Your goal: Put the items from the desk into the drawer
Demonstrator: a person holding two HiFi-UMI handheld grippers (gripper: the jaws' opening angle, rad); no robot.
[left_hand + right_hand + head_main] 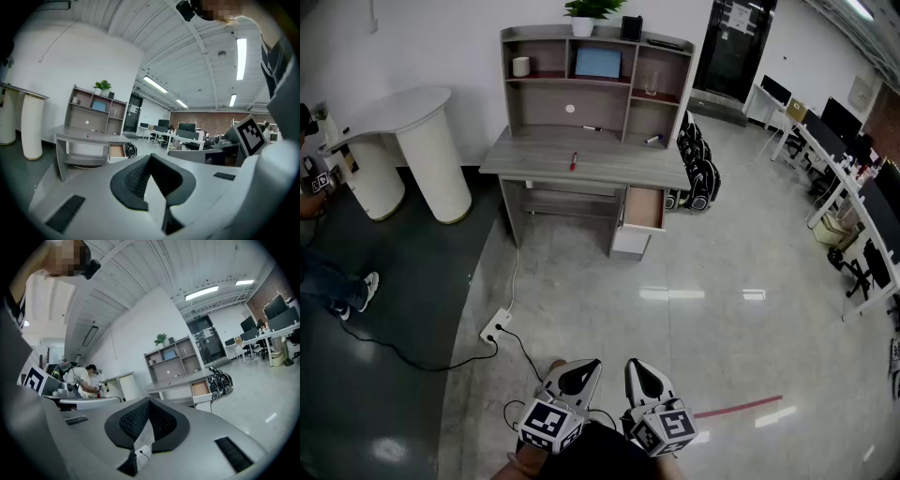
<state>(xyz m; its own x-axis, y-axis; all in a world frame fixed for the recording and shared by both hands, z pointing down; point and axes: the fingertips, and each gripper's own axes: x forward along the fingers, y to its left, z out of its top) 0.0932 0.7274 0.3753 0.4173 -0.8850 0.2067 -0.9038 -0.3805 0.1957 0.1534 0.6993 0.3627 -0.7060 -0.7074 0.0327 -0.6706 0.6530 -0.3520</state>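
Observation:
A grey desk (pixel 609 165) with a shelf unit stands far ahead across the floor. On its top lies a red pen (pixel 574 161). A black marker (pixel 592 127) and a small bluish item (pixel 654 140) lie further back under the shelves. The drawer (pixel 644 208) at the desk's right stands pulled out. My left gripper (pixel 578 373) and right gripper (pixel 645 373) are held side by side low at the bottom of the head view, both shut with nothing between the jaws. The desk (pixel 79 133) and drawer (pixel 200 388) look small beyond the left gripper (pixel 150 159) and right gripper (pixel 149 403).
A white rounded counter (pixel 412 141) stands left of the desk, with a person (pixel 319 187) beside it. A power strip (pixel 494 328) and its cable lie on the floor. Black backpacks (pixel 694 164) sit right of the desk. Office desks (pixel 853 187) line the right side.

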